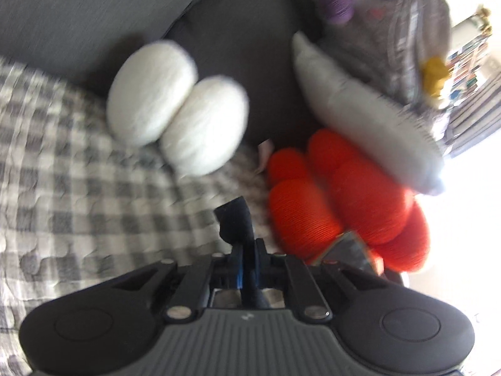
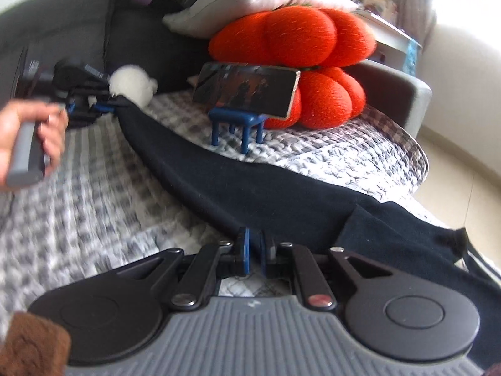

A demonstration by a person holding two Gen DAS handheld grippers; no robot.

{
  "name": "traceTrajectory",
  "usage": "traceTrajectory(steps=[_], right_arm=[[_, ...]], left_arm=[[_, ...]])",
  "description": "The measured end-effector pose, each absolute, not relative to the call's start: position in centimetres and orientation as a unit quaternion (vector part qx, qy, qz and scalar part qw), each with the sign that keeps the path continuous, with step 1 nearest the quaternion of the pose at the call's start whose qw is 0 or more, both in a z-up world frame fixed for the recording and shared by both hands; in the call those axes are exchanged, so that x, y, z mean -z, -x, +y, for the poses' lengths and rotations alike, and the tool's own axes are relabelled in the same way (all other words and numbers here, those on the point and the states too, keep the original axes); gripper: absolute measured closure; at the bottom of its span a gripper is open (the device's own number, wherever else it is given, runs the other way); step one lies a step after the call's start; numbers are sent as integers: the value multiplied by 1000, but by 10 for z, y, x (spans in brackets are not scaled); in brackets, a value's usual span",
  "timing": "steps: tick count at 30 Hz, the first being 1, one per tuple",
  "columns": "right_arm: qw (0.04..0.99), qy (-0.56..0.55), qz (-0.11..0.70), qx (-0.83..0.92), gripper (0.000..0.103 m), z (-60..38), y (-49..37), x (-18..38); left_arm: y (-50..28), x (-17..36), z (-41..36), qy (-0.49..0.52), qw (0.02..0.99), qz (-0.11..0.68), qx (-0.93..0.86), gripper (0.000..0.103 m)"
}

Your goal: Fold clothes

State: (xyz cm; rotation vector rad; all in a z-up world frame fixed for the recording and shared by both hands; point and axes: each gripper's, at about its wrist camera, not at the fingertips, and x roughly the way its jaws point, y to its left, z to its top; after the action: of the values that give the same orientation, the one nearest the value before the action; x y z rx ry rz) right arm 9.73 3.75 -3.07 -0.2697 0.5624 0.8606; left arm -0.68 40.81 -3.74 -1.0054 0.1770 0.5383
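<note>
Dark navy cloth garment (image 2: pixel 250 185) stretches past the round orange knitted cushion (image 2: pixel 291 62), pinched by both the left hand-held gripper (image 1: pixel 247 244) and right hand-held gripper (image 2: pixel 255 250); keep it tight and level.

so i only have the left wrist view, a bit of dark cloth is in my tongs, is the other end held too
Observer: Yes, the right tongs are shut on the dark navy garment.
Operator: is it hanging or stretched
Observer: It runs as a taut band between both tongs above the grey checked quilt.
Operator: anything close to it
Observer: A phone on a small blue stand sits just beyond it, against the orange knot cushion.
</note>
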Motion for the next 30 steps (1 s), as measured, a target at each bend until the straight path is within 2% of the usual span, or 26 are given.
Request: traceTrajectory(steps=[7,11,14,17,18,22,24,26,28,30], right_arm=[[873,21,296,-388,91,2,-112,11],[877,-39,313,-362,91,-26,-123,4],[884,-21,317,-343,90,-40,-122,5],[885,-13,325,-333,90,-50,-124,7],[885,-13,327,-332,90,-53,-126,8],[883,-19,327,-335,89,-57,-130,10],[881,-20,329,-339,89,-54,-131,12],[879,-18,332,-343,89,-50,-131,14],[877,-15,333,-347,89,-46,-130,15],[875,-11,334,-351,89,-43,-129,16]], left_arm=[[4,-4,369,452,872,36,-186,98],[-10,-23,327,411,899,57,-139,98],[-15,-24,322,390,900,91,-174,97],[-10,-13,347,368,889,117,-246,87],[-7,-7,359,365,881,125,-272,87],[5,27,400,435,838,136,-301,70],[2,38,405,451,832,143,-290,69],[-9,39,397,419,847,158,-287,55],[-17,42,391,395,851,178,-296,47],[-21,49,392,417,839,185,-297,47]])
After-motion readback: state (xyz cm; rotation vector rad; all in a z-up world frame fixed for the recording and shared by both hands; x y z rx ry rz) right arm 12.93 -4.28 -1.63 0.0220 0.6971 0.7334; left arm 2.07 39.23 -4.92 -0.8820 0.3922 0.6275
